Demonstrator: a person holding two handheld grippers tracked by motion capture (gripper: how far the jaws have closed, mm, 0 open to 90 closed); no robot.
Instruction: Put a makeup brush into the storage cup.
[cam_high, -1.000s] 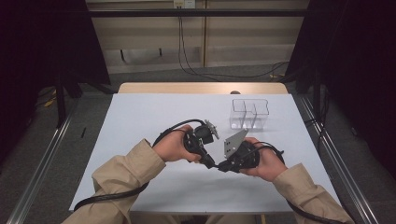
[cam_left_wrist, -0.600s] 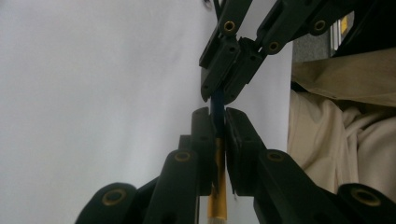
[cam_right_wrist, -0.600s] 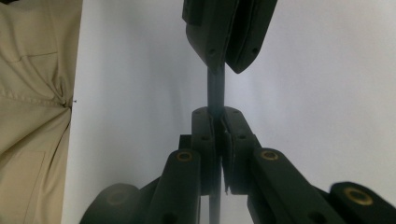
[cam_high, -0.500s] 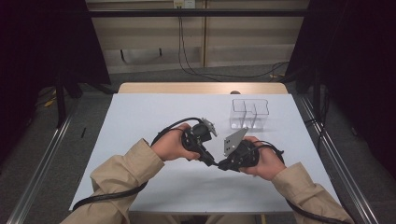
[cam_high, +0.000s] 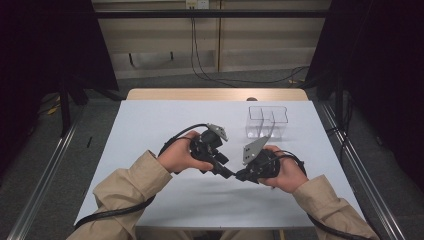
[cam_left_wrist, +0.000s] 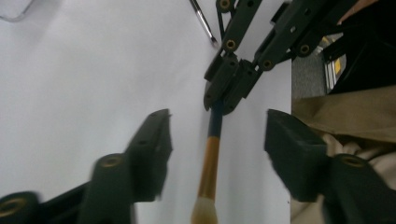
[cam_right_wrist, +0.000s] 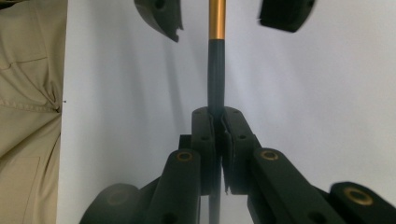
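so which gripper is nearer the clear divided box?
Right. The right gripper sits just below the clear divided box, shut on the brush. The left gripper, further left, has just been opening its jaws, brush between them untouched.

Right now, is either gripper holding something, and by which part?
The right gripper clamps a brush by its dark handle; the left gripper, just opened, straddles its gold ferrule without touching.

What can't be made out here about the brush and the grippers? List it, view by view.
- High view: the brush between the left gripper and right gripper is too small; hands cover it.
- Left gripper view: the brush tip is cut off by the bottom edge; the jaws, which have just been opening, are blurred.
- Right gripper view: the brush handle end is hidden between the shut jaws; its far end leaves the top edge.
- The clear organizer's contents: too small.
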